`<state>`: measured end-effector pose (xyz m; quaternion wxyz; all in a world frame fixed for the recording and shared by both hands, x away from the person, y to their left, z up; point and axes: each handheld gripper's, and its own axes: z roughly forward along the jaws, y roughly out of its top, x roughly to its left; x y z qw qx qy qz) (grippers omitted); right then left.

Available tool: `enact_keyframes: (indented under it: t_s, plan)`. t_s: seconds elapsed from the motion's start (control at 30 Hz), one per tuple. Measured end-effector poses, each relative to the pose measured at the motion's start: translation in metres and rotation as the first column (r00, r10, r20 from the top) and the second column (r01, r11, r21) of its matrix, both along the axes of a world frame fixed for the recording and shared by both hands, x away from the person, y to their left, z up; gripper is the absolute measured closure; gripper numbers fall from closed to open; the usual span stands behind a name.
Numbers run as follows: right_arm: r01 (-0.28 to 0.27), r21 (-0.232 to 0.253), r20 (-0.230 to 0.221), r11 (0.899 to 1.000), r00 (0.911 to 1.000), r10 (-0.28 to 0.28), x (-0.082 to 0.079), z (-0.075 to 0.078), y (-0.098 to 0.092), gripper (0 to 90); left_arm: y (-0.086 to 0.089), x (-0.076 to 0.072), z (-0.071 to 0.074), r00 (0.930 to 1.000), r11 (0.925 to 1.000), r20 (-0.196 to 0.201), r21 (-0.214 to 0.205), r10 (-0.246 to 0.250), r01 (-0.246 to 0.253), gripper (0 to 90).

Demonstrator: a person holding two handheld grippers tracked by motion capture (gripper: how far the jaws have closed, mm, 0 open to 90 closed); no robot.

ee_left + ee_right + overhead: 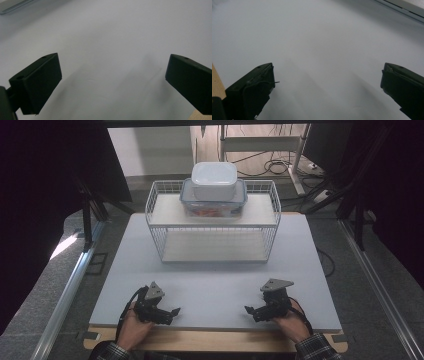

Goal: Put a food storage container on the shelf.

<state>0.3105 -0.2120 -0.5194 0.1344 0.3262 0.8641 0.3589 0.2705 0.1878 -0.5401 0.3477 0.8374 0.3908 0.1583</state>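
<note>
Table (210, 285) comes first: a pale grey-white board that spans most of the high view, with a strip of bare wood along its near edge. At its far middle stands a white wire rack (212, 222) with two shelves, the lower one bare. On the upper shelf sits a clear box (213, 202) with a blue-rimmed lid and something orange and red inside, too small to name. A white tub (214, 180) is stacked on that lid, upright and shut. Both containers sit at the middle of the shelf, well apart from the grippers. Near the table's front edge, the left gripper (172, 311) lies low over the board at the near left, held in a hand (132, 327) that comes in from the bottom, its tip turned inward toward the right. In the left gripper view its jaws stand wide apart with only bare board between them. The right gripper (248, 310) mirrors it at the near right, in the other hand (291, 322), its tip turned inward toward the left. In the right gripper view its jaws also stand wide apart and grip nothing. The two grippers face each other across a gap of bare board, near each other but not touching, and each carries a grey three-cornered plate on top.
</note>
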Motion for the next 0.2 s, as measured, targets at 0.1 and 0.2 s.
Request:
enact_keyframes:
  t_s: [0.1,0.2]
  plan:
    - [0.002,-0.01,-0.005,1.0,1.0,-0.002,0.0002,-0.0011,0.0007,0.0,-0.0007,-0.0002,0.0001,1.0,1.0,0.001,0.007,-0.001,0.001,0.4]
    - [0.0,-0.016,-0.003,1.0,1.0,0.0,0.0003,-0.0017,0.0011,0.0,-0.0009,0.0005,0.0003,1.0,1.0,0.002,0.001,0.002,-0.002,0.5]
